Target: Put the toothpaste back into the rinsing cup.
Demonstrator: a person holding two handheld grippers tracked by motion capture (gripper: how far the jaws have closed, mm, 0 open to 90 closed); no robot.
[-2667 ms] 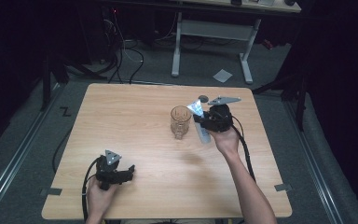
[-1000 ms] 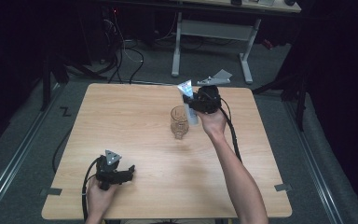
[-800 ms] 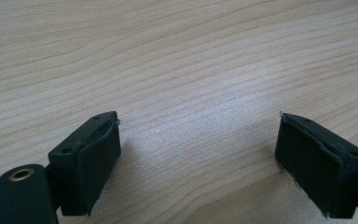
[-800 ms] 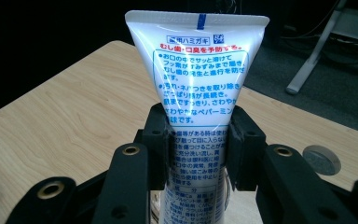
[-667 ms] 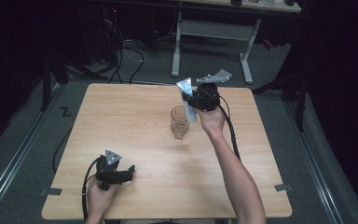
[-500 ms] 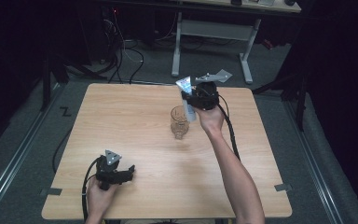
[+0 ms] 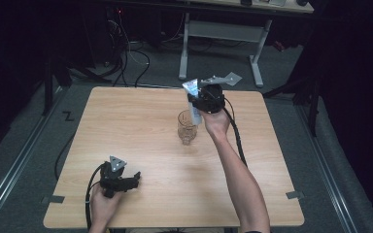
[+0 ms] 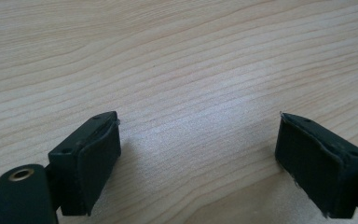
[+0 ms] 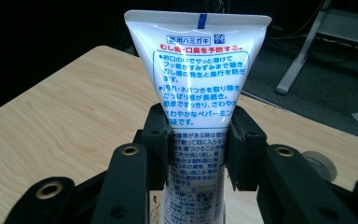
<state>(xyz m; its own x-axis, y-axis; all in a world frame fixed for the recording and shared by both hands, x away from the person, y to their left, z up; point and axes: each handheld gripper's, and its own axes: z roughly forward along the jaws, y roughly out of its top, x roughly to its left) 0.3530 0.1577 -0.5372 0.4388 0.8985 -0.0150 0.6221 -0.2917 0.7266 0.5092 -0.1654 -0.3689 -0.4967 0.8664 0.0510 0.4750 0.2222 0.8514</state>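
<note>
My right gripper is raised over the far middle of the wooden table, shut on a white toothpaste tube with blue and red print. In the right gripper view the tube stands upright, crimped end up, with the gripper pinching its middle. A clear drinking glass stands on the table just below and in front of the tube. My left gripper rests near the front left edge, open and holding nothing; in the left gripper view it lies low over bare wood.
A grey-legged desk frame stands on the floor beyond the far edge, with cables to its left. Tape marks lie on the floor by the table. A round grey object sits behind the right jaw.
The right gripper lifted the tube from beside the glass up and toward the far edge, turning it upright. Over the last second it has barely moved. The left gripper stayed still.
</note>
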